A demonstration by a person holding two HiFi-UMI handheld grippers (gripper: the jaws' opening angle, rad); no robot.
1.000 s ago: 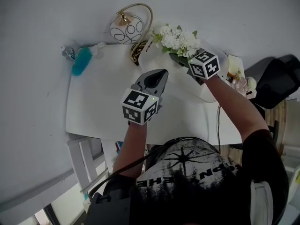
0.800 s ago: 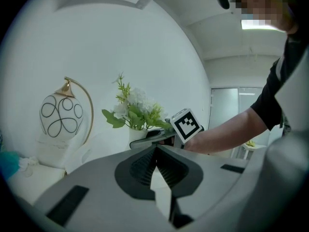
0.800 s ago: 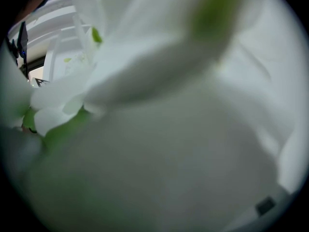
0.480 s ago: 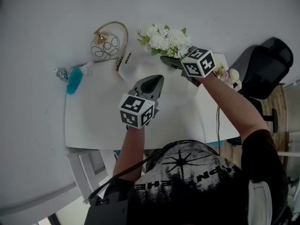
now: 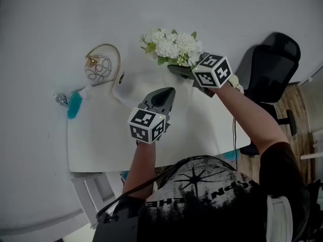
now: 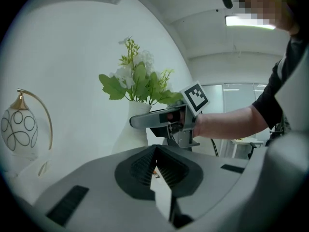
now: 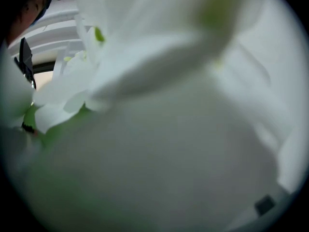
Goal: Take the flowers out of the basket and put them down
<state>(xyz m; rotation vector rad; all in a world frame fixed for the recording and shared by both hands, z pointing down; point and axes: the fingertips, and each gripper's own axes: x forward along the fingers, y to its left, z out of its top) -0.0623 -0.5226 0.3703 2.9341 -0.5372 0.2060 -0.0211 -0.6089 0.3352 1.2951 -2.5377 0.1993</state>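
White table [image 5: 101, 145] fills my head view; the print on the black shirt [image 5: 202, 185] I can't read. My right gripper [image 5: 176, 69] is clamped, jaws wide, on the white flowers [image 5: 171, 44], held up clear of the white basket [image 5: 123, 84] at the table's far edge. My left gripper [image 5: 166, 92] hovers over the table, jaws together.

Globe lamp [image 5: 98, 68], teal object [image 5: 74, 105], black chair [image 5: 270, 59]

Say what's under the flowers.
A white vessel sits right below the flowers; the right gripper has one jaw across its front. The stems and the vessel's base are covered, the base by the left gripper.
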